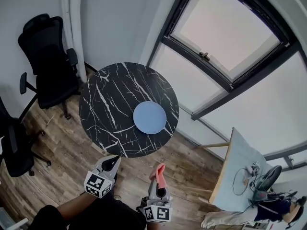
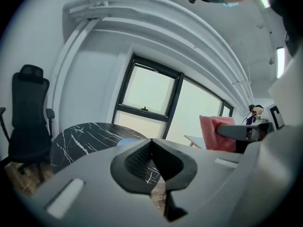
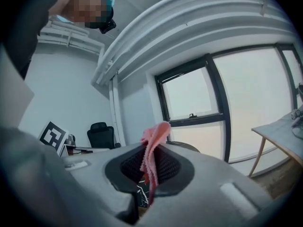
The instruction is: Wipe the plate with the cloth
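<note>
A pale blue plate (image 1: 149, 117) lies on the right half of a round black marble table (image 1: 105, 104). Both grippers hover over the wooden floor short of the table's near edge. My left gripper (image 1: 116, 159) is shut with nothing between its jaws; its own view shows the pads (image 2: 142, 160) pressed together and the plate (image 2: 124, 141) beyond. My right gripper (image 1: 158, 169) is shut on a pink cloth (image 1: 159, 171), which sticks up from the jaws as a folded strip (image 3: 152, 148). The cloth (image 2: 217, 132) also shows at the right of the left gripper view.
Two black office chairs (image 1: 48, 61) stand left of the table by a white pipe (image 1: 76, 32). A dark-framed window (image 1: 225, 51) runs along the wall behind. A light wooden desk (image 1: 240, 176) with small items stands at the right.
</note>
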Tool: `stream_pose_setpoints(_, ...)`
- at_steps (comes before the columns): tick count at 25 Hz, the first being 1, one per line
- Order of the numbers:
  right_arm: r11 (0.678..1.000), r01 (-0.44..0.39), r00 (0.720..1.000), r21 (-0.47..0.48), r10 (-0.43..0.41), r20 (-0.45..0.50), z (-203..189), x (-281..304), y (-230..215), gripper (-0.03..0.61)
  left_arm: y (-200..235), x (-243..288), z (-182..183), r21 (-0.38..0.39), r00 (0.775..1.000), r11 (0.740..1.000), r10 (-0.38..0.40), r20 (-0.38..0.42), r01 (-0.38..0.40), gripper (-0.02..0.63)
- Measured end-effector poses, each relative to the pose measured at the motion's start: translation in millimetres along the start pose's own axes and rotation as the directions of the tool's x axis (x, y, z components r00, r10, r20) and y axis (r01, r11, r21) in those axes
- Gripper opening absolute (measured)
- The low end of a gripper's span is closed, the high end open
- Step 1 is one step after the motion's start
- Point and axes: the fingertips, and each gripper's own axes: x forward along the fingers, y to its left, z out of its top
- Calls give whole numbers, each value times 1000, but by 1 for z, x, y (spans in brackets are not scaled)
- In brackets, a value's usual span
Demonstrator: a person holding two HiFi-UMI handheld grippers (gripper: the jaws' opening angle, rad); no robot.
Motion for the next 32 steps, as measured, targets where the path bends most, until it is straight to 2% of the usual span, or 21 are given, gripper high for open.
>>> stream_pose_setpoints(8, 999, 31, 998, 12, -31, -45, 8, 108, 1, 11, 74, 74, 25, -35, 998, 999, -42, -45, 40, 3)
stream_pose_setpoints(17, 998, 65, 995, -17, -66, -75, 16, 167, 2, 11, 117, 111, 35, -99, 993, 992, -88, -82, 80, 43)
stream_pose_setpoints(25, 998, 38, 995, -42, -42, -89, 24, 198, 1, 11, 142, 121, 33, -152, 994, 988, -54, -92, 40, 75)
stream_pose_setpoints(32, 1000, 2, 995, -29, -5, -95, 22, 226, -25, 12, 150, 134, 22, -175, 992, 984, 0, -123, -21, 91)
